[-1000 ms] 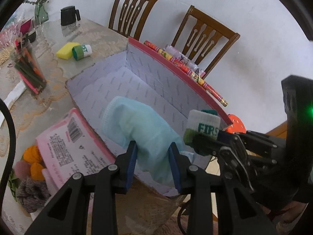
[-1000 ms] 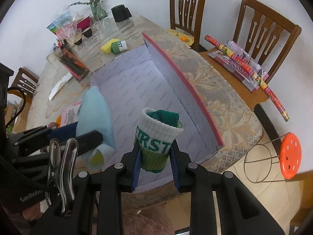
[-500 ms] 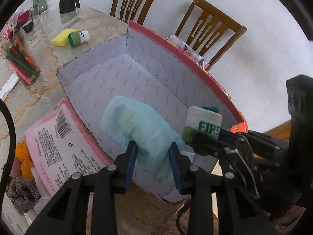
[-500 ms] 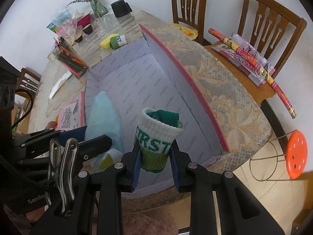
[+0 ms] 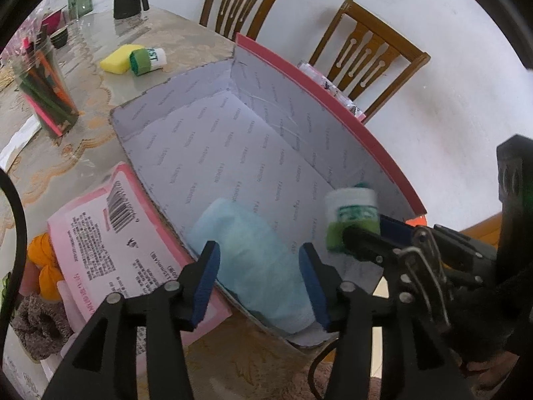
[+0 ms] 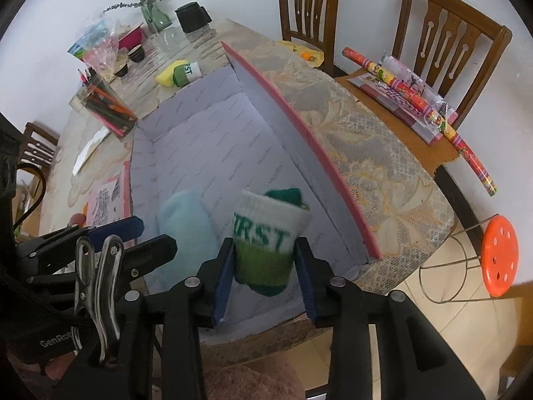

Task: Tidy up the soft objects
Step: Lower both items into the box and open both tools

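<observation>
We are finding the left gripper (image 5: 259, 281) standing wide, its jaws having just been opening; the pale blue soft cloth bundle (image 5: 256, 260) is lying between them but the blue pads (image 5: 207, 283) are standing clear of it on both sides, so nothing is being gripped. The bundle is resting on the floor of the open cardboard box with a grey printed lining and a pink rim (image 5: 319, 76), at its near end.

We are seeing the right gripper (image 6: 265, 280) partly open, its jaws also having just been widening. The rolled white-and-green knitted sock lettered in green (image 6: 266, 240) is sitting between its pads, blurred, with a narrow gap showing at each side; we are reading it as released, though whether a pad is touching it we cannot tell for certain. It is hanging over the box interior, just beside the blue bundle and toward the pink-rimmed long wall.

Outward, we are noting the box sitting on a table under a beige lace cloth (image 6: 376, 153). A second rolled sock (image 5: 146, 60) is lying beside a yellow sponge (image 5: 118, 61) beyond the box's far end. A clear holder of coloured pencils (image 5: 46, 96) is standing well to the left, and a grey knitted item (image 5: 40, 330) is lying near the left gripper's base.
</observation>
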Motion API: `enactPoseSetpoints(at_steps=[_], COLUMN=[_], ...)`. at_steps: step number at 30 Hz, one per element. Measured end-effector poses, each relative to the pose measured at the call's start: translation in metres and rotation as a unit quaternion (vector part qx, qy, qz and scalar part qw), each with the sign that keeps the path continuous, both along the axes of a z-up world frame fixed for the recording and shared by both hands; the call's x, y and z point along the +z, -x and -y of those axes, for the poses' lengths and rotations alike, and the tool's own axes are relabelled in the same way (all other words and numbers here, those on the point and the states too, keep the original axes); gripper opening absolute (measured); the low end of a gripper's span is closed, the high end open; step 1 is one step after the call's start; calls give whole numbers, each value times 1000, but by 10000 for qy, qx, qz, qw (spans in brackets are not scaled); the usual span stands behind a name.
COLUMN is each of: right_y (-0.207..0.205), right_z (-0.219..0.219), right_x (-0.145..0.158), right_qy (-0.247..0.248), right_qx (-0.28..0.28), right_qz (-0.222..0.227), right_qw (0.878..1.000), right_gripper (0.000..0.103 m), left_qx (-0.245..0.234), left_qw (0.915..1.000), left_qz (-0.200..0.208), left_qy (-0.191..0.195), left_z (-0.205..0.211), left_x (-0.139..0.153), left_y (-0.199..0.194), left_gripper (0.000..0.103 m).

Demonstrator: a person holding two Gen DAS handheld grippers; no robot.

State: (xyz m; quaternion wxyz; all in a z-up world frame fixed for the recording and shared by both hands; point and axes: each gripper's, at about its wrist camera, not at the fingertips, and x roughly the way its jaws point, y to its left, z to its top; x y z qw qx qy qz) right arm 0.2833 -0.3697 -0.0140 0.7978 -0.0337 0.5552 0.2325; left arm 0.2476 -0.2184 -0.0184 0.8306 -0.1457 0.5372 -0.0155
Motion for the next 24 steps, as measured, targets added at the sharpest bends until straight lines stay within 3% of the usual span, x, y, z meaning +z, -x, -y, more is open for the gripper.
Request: enactPoseSetpoints(at_steps=[6,24], right_y=[0,17], right_z=[1,2], right_x=[6,18], right_qy=[-71,-253], right_qx=[-19,-271], right_qz=[175,357], right_qw=[9998,9987], right_gripper=[44,44], left_qx=[64,-11], left_qw=[10000,9988], left_qz=[23,310], left_qy=[-70,-370], left_z=[-2,-13], left_x=[4,27], left_y=[4,34], left_gripper=[52,52])
